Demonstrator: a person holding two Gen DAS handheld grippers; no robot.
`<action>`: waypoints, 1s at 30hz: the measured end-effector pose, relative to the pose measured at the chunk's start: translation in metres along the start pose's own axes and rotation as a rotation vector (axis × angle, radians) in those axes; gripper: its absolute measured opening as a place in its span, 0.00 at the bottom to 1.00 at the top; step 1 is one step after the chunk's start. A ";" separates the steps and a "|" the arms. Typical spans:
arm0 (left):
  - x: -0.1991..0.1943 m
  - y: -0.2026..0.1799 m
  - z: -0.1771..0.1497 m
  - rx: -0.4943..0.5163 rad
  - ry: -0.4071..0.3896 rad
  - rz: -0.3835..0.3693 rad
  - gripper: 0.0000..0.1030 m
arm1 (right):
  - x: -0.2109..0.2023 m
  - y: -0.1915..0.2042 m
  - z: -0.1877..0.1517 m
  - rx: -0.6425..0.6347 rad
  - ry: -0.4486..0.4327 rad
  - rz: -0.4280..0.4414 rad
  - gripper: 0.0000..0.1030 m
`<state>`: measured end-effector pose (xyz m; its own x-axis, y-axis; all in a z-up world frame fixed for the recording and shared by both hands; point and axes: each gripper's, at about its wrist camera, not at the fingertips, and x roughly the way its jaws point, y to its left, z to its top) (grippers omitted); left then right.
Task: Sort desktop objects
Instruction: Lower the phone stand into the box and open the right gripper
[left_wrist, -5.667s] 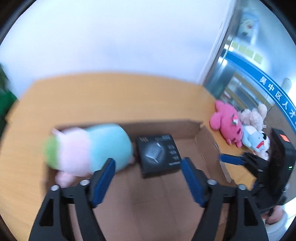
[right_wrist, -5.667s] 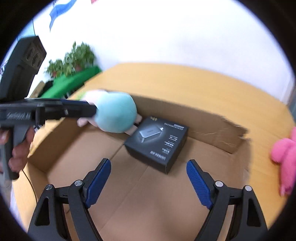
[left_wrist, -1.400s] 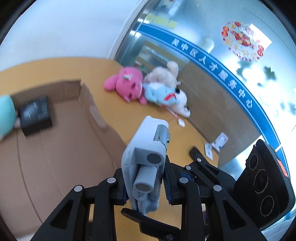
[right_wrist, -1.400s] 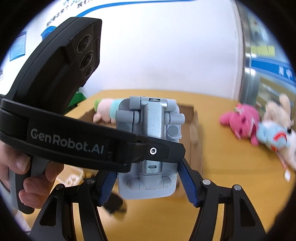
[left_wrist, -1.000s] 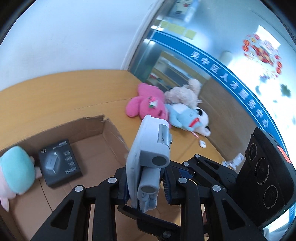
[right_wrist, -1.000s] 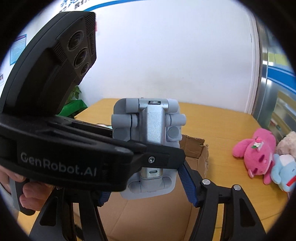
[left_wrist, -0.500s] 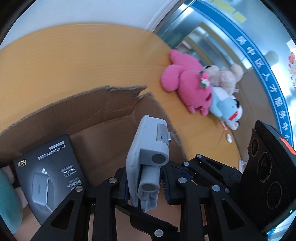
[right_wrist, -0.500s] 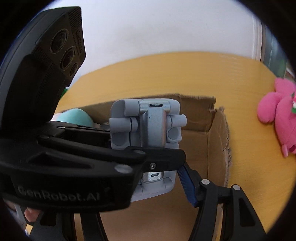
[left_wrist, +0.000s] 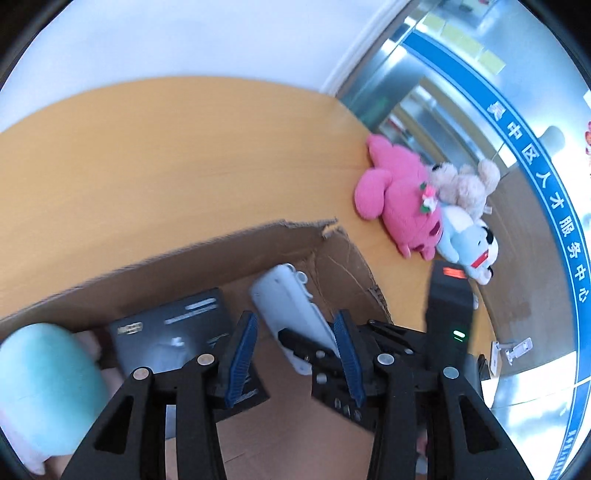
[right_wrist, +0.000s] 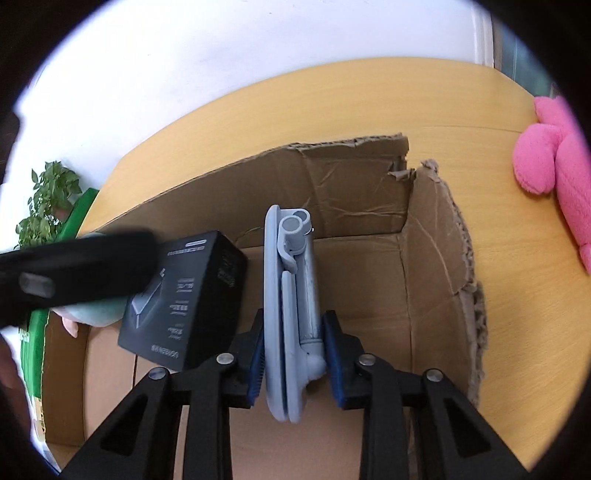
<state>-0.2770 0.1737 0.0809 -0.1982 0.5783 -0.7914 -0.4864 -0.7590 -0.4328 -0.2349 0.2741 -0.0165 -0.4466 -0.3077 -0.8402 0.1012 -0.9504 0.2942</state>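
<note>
- The right tongs (right_wrist: 293, 363) are pinched on a folded grey stand (right_wrist: 291, 295), with one blue pad pressed on each side of it.
- The grey stand is held over the inside of the brown cardboard box (right_wrist: 436, 258), and its round hinge end is pointed at the far wall of the box.
- The left tongs (left_wrist: 295, 354) are spread wide, and nothing is held between the blue pads (left_wrist: 240, 354).
- In the left view, the grey stand (left_wrist: 291, 310) is seen in the gap between the left pads, but no pad is touching it.
- A black carton (right_wrist: 188, 295) with small white print is seen in the box, just beside the grey stand on its left.
- A soft toy in light blue and pink (left_wrist: 44, 391) is found at the left end of the box, right next to the black carton (left_wrist: 173, 332).
- The box is set on a yellow wooden desk (left_wrist: 166, 147), and its far right corner is torn.
- Three soft toys are left out on the desk, well apart from the box: a pink one (left_wrist: 402, 199), a tan one (left_wrist: 461, 181) and a pale blue one (left_wrist: 469, 243). They are bunched up and touching.
- A green plant (right_wrist: 48, 206) is seen past the left edge of the desk.
</note>
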 end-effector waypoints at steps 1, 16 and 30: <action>-0.009 0.004 -0.002 -0.005 -0.014 0.004 0.41 | -0.002 0.006 -0.004 -0.004 -0.004 -0.004 0.27; -0.067 0.038 -0.041 -0.049 -0.110 0.032 0.41 | -0.026 0.011 0.002 -0.004 -0.106 -0.037 0.23; -0.110 0.024 -0.095 0.022 -0.290 0.267 0.65 | -0.094 0.054 -0.011 -0.198 -0.213 -0.131 0.66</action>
<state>-0.1859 0.0633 0.1166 -0.5506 0.4243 -0.7189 -0.4025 -0.8894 -0.2167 -0.1771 0.2513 0.0736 -0.6409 -0.1857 -0.7448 0.1927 -0.9781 0.0780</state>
